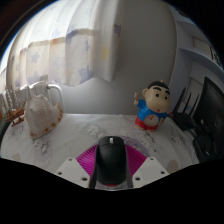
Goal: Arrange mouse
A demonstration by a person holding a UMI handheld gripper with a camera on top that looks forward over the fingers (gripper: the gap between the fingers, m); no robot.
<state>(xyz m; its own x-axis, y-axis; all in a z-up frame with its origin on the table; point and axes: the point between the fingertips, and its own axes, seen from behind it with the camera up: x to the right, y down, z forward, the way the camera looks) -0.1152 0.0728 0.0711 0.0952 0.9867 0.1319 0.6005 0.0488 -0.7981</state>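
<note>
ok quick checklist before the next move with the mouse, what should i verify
1. Mouse sits between the tool fingers: ok, it lies centred between the pink pads.
2. Both fingers pressing on the mouse: cannot tell, the pads flank it closely but contact is not clear.
3. Mouse resting on the table: cannot tell, its underside is hidden.
4. Path ahead free: ok, bare tabletop lies just beyond the mouse.
5. Clearance from the cartoon figurine: ok, it stands beyond the fingers, off to the right, apart from the mouse.
6. Clearance from the light bag: ok, it stands far off to the left.
</note>
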